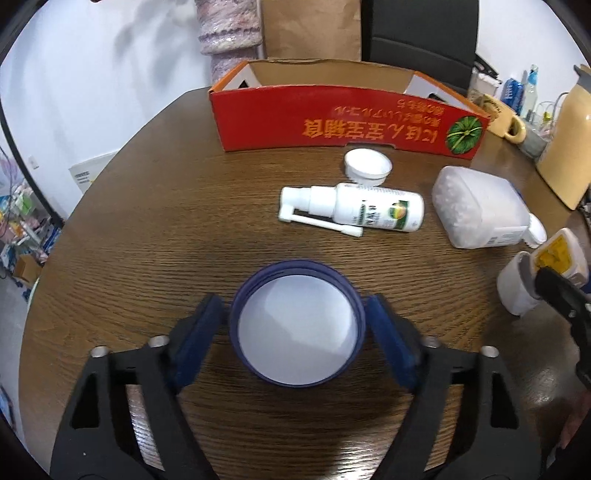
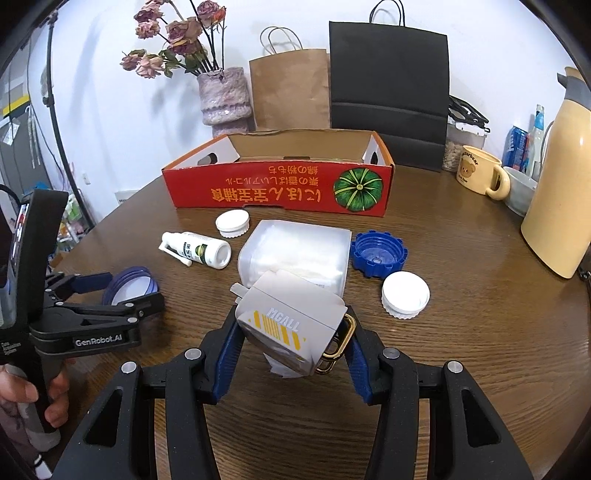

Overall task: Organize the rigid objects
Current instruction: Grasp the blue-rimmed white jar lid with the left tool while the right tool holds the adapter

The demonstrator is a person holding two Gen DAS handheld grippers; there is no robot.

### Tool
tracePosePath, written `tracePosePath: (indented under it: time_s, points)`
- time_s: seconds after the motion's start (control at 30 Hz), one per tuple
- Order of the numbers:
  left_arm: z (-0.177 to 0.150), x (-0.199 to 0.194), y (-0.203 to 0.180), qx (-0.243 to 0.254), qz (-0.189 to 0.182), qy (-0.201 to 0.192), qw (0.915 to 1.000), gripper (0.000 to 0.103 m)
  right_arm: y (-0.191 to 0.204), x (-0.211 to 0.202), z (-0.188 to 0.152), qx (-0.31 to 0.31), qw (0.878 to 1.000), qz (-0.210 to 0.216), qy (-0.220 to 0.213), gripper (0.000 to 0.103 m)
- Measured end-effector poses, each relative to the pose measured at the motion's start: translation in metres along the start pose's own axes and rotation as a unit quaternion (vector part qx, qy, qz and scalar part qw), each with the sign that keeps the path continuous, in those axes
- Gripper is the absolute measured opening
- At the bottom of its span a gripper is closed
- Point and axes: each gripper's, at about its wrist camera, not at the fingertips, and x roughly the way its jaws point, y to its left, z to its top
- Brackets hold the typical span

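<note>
The left gripper (image 1: 295, 325) brackets the purple lid (image 1: 297, 323) at lower centre, pads seemingly touching its rim. The right gripper (image 2: 291, 343) clamps a grey case (image 2: 291, 325), probably bound for the red box (image 2: 280, 192) upper centre

Dried roses (image 2: 177, 33), paper bags (image 2: 291, 92), cream thermos (image 2: 561, 206)

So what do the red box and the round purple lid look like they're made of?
Red box: printed cardboard, judging by the raw brown inner walls and folded flaps. Purple lid: probably smooth moulded plastic, with a ridged rim and a white lining.
</note>
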Motion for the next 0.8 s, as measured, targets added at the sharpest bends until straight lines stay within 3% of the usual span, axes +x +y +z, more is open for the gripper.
tracePosePath:
  time_s: [0.3,0.8]
  points:
    - [0.000,-0.009,-0.004,0.008,-0.019,-0.019,0.9996,0.063,0.002,0.001,-0.002,-0.006,1.000,0.004,0.001,0.056]
    - [0.005,-0.037,-0.006,0.016,-0.012,-0.072,0.9972,0.063,0.009,-0.010,0.004,-0.022,1.000,0.003,-0.021,0.056]
